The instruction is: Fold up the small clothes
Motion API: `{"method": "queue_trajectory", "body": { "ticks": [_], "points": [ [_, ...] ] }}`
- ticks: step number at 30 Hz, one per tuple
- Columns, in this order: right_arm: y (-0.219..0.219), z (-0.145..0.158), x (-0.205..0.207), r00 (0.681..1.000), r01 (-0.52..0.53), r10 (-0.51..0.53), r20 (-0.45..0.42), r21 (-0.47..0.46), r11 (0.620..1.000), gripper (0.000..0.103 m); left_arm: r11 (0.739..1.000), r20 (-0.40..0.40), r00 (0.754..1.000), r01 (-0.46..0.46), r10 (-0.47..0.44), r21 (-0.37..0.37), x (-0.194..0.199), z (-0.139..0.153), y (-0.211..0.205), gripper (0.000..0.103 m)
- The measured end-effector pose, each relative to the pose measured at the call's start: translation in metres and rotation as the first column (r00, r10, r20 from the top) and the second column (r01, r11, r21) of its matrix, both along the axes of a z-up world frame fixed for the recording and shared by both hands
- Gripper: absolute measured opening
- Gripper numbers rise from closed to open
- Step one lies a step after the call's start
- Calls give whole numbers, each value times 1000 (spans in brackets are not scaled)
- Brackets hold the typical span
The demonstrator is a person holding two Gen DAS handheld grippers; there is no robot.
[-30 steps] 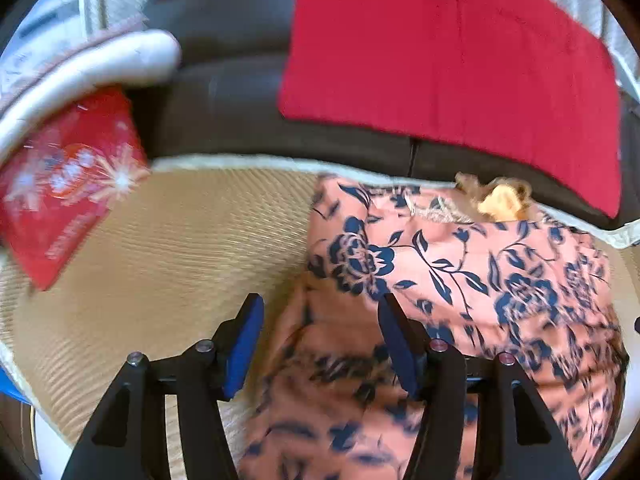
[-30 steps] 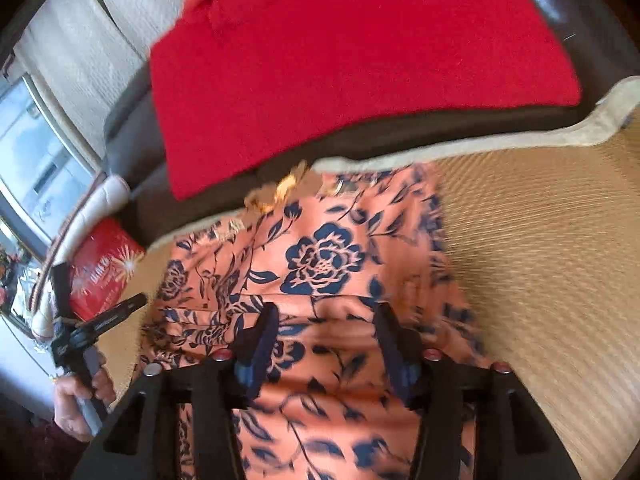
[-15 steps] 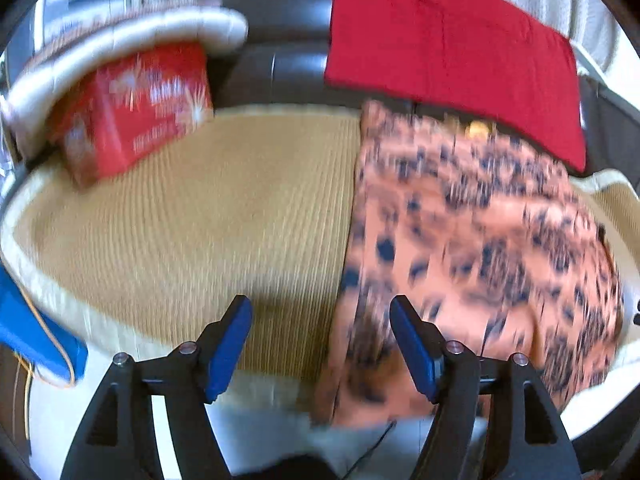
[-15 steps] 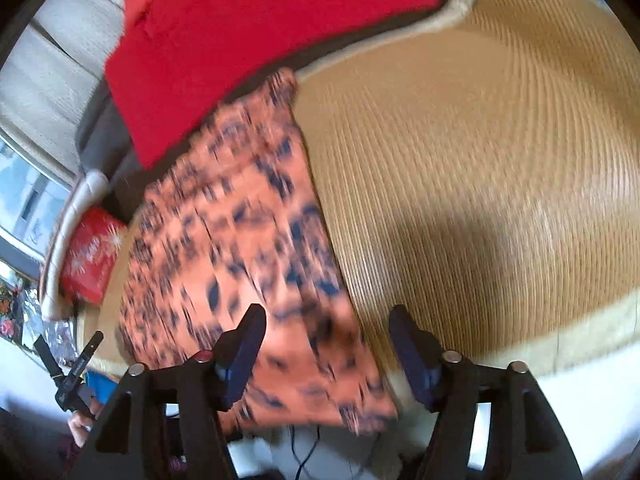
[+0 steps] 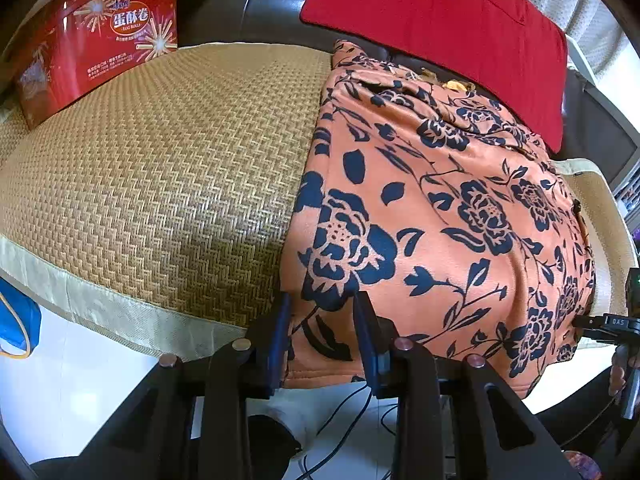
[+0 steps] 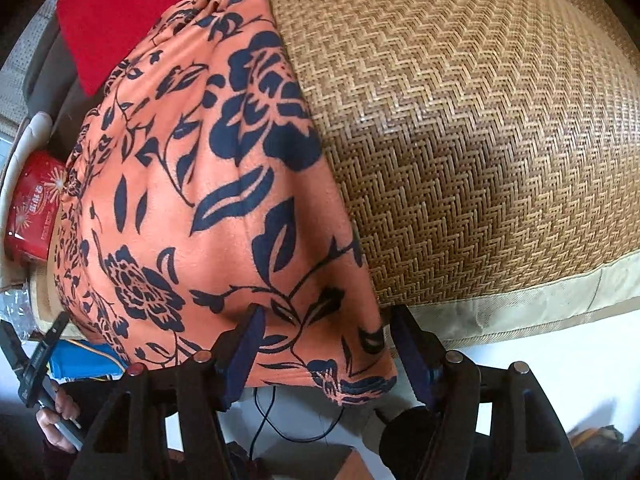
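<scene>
An orange garment with dark blue flowers [image 5: 440, 216] lies flat on the woven mat [image 5: 160, 160] of a sofa seat, its hem hanging over the front edge. My left gripper [image 5: 322, 332] straddles the hem's left corner. Its jaws are closing with the cloth between them, and a gap still shows beside the pads. In the right wrist view the same garment [image 6: 200, 200] runs away to the upper left. My right gripper [image 6: 328, 348] stands open around the hem's right corner, the cloth between its fingers [image 6: 244, 344] without being pinched.
A red egg-roll tin [image 5: 100, 40] stands at the mat's far left corner. A red cloth [image 5: 440, 20] lies over the dark sofa back. The mat's pale border [image 5: 120, 308] marks the front edge; below it are a white floor with cables [image 5: 340, 420] and a blue item [image 5: 16, 320].
Both grippers have drawn back from the garment's middle to its front hem and dropped lower. The left jaws have narrowed around the left corner; the right jaws have widened.
</scene>
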State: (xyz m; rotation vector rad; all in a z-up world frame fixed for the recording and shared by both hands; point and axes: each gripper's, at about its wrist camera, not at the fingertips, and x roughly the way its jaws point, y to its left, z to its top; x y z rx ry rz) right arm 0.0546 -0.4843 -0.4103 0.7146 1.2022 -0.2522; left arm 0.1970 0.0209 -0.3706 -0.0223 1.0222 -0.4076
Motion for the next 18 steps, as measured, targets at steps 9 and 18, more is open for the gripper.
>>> {"method": "queue_trajectory", "body": {
  "ticks": [9,18],
  "points": [
    [21,5,-13,997,-66,66,31,-5,998,30,998,-131,990,-58,59,8,5,-23,7,67],
    [29,4,-11,996,-79,80,28,-21,997,32,998,-135,990,-35,40,43,0,-33,3,29]
  ]
}}
